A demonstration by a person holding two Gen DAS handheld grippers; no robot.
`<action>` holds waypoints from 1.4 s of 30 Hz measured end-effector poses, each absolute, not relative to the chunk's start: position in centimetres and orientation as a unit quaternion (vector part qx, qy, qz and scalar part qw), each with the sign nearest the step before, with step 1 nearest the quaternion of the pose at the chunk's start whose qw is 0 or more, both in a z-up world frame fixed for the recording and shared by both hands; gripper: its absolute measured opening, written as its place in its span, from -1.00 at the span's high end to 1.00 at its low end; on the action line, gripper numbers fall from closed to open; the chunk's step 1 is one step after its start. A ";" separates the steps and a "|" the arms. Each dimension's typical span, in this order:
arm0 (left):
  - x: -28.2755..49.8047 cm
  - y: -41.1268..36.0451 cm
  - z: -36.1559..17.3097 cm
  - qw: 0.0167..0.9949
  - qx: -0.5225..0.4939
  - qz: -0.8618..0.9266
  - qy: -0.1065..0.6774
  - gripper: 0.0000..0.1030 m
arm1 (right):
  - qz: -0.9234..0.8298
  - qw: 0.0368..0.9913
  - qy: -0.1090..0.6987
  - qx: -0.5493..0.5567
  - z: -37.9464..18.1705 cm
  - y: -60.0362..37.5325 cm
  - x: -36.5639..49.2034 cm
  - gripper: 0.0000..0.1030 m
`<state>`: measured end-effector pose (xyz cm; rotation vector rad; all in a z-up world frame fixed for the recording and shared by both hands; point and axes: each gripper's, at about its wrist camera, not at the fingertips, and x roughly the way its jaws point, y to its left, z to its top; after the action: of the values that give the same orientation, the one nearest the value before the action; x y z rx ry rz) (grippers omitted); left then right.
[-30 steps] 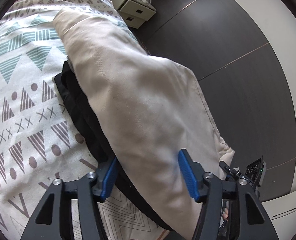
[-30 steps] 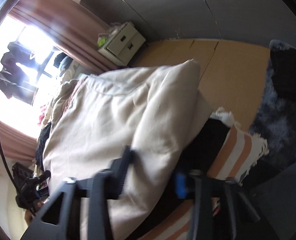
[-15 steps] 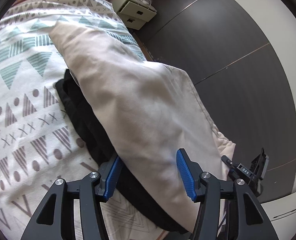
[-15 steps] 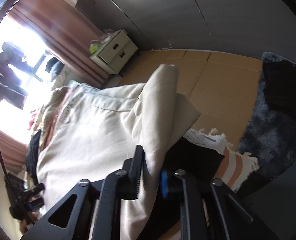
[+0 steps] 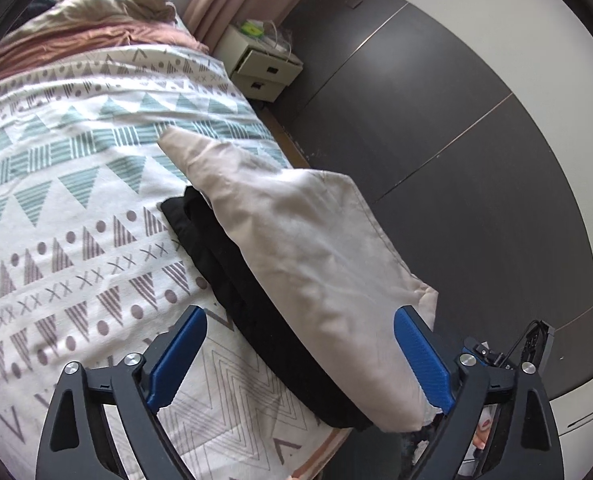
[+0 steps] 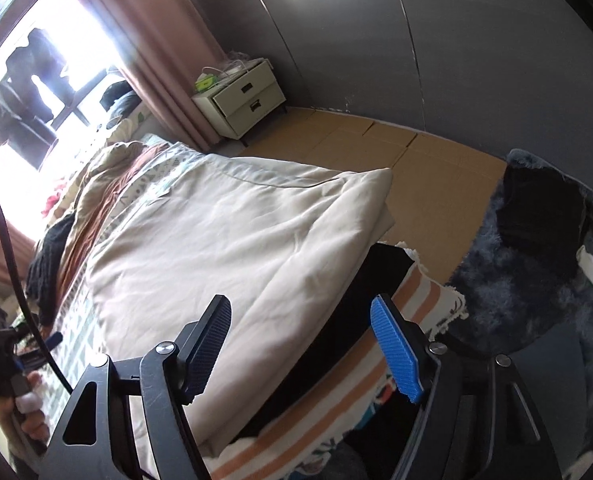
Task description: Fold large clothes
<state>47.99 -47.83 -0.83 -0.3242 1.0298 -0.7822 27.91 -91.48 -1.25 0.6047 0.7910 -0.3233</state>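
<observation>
A: Right, cream garment first. Where does it lie?

B: Folded, on the near corner of the bed, resting on a black garment that shows along its left edge. Patterned cover beneath both. In the right wrist view its far corner reaches the bed's edge above the cardboard-covered floor.

A: Left gripper?

B: Jaws opening, fingers spread wide. Cloth lies in the gap between them in the picture, but neither blue pad presses on it. It holds nothing.

A: Right gripper?

B: Also opening. One dark pad, one blue, both clear of the fabric; the cream garment's near edge shows between them, not gripped.

A: Surroundings?

B: White nightstand with two drawers by the pink curtain, dark wardrobe doors behind. Shaggy dark rug at right on the floor. Striped orange-and-white cloth hangs at the bed's near end. A hand shows at the lower left of the right wrist view, on the other handle.
</observation>
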 end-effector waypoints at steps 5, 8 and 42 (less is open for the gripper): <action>45.7 -45.1 1.4 0.802 -0.146 -0.358 0.456 -0.90 | -0.151 0.878 0.368 0.265 1.9 -88.4 25.8 -0.75; 44.2 -42.9 2.9 0.813 -0.146 -0.357 0.436 -0.92 | -0.153 0.886 0.362 0.247 3.5 -86.4 24.9 -0.83; 19.3 -17.1 10.3 0.936 -0.048 -0.271 0.222 -0.99 | -0.163 0.940 0.257 0.157 9.1 -63.2 10.7 -0.99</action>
<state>19.32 -17.08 10.28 -0.0980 0.4531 -0.5535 10.70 -63.18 9.07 0.3206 0.5238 -0.3335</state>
